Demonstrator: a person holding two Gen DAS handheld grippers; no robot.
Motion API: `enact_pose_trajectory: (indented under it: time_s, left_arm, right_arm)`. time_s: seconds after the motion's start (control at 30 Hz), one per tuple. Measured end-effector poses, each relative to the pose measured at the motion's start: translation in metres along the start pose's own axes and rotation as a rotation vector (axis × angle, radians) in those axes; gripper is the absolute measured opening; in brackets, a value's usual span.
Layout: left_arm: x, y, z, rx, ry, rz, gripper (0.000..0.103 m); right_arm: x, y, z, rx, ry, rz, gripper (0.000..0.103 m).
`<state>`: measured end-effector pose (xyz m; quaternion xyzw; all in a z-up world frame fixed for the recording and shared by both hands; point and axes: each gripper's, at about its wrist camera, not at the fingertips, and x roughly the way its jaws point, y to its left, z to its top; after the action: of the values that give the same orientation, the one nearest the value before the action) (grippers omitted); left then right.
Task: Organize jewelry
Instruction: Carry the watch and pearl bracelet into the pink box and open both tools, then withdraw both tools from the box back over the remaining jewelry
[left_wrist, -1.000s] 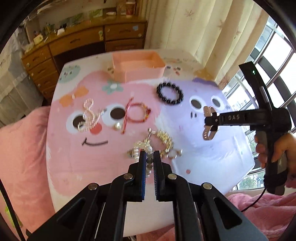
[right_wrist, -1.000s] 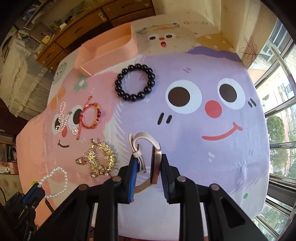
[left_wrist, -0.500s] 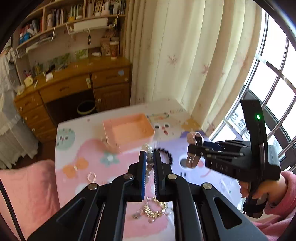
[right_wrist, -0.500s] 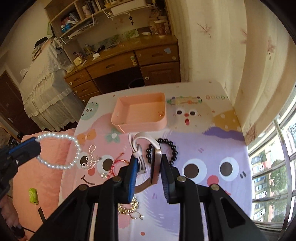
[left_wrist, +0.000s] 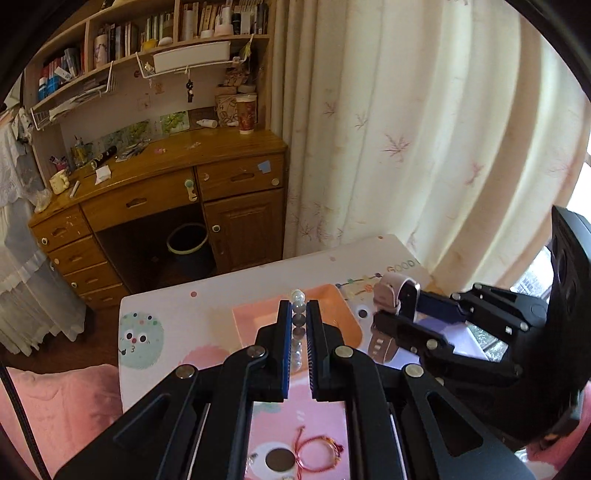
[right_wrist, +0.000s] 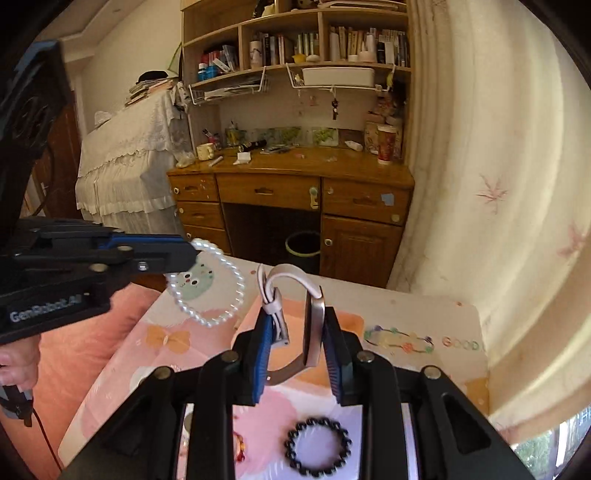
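My left gripper (left_wrist: 297, 321) is shut on a white pearl bracelet (left_wrist: 297, 297), held in the air over the pink tray (left_wrist: 255, 325); the bracelet also hangs in the right wrist view (right_wrist: 218, 295) from the left gripper (right_wrist: 192, 254). My right gripper (right_wrist: 295, 332) is shut on a pale pink watch (right_wrist: 291, 280), held above the tray (right_wrist: 354, 325); it shows in the left wrist view (left_wrist: 395, 295) to the right of the pearls. A black bead bracelet (right_wrist: 317, 448) and a red cord bracelet (left_wrist: 317, 452) lie on the cartoon mat.
The table (left_wrist: 207, 291) ends just past the tray. Behind it stand a wooden desk (left_wrist: 177, 192) with a bin underneath, bookshelves, and a curtain (left_wrist: 406, 147) on the right. A pink blanket (left_wrist: 55, 406) lies to the left.
Both grippers have lifted their pieces off the mat and moved forward and up to above the pink tray, drawing closer together. The views now tilt up towards the desk.
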<state>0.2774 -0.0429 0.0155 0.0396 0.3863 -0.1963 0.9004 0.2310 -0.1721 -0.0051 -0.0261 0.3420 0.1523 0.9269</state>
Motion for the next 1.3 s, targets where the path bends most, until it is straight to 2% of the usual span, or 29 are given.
enact_pose_trajectory:
  time_s: [0.23, 0.33, 0.4, 0.43, 0.47, 0.5, 0.57, 0.67, 0.97, 1.3]
  left_arm:
    - [0.048, 0.022, 0.003, -0.079, 0.062, -0.044, 0.005]
    - [0.061, 0.019, -0.001, -0.068, 0.098, -0.044, 0.005]
    - [0.065, 0.016, -0.003, -0.051, 0.101, -0.027, 0.009]
    - [0.067, 0.016, -0.003, -0.053, 0.108, -0.018, 0.014]
    - [0.068, 0.016, -0.003, -0.057, 0.117, -0.007, 0.034]
    - [0.07, 0.016, -0.003, -0.066, 0.134, 0.014, 0.062]
    - [0.068, 0.018, -0.003, -0.079, 0.147, 0.048, 0.08]
    - [0.057, 0.022, -0.003, -0.094, 0.136, 0.048, 0.08]
    - [0.001, 0.028, -0.023, -0.155, 0.118, 0.145, 0.082]
    - [-0.076, 0.014, -0.087, -0.25, 0.102, 0.265, 0.082]
  right_arm:
    - [0.05, 0.001, -0.006, -0.009, 0.04, 0.026, 0.03]
    - [0.059, 0.002, -0.01, -0.01, 0.056, 0.004, 0.033]
    - [0.062, 0.001, -0.012, 0.01, 0.056, 0.001, 0.04]
    - [0.063, 0.0, -0.013, 0.018, 0.057, 0.001, 0.041]
    - [0.064, 0.0, -0.014, 0.023, 0.059, -0.002, 0.047]
    - [0.065, -0.001, -0.015, 0.029, 0.069, -0.005, 0.053]
    - [0.065, 0.0, -0.015, 0.031, 0.086, -0.012, 0.053]
    - [0.058, 0.0, -0.013, 0.029, 0.093, -0.013, 0.053]
    - [0.011, 0.003, -0.02, 0.001, 0.079, 0.038, 0.058]
    - [-0.052, -0.002, -0.077, 0.081, 0.127, 0.117, 0.059]
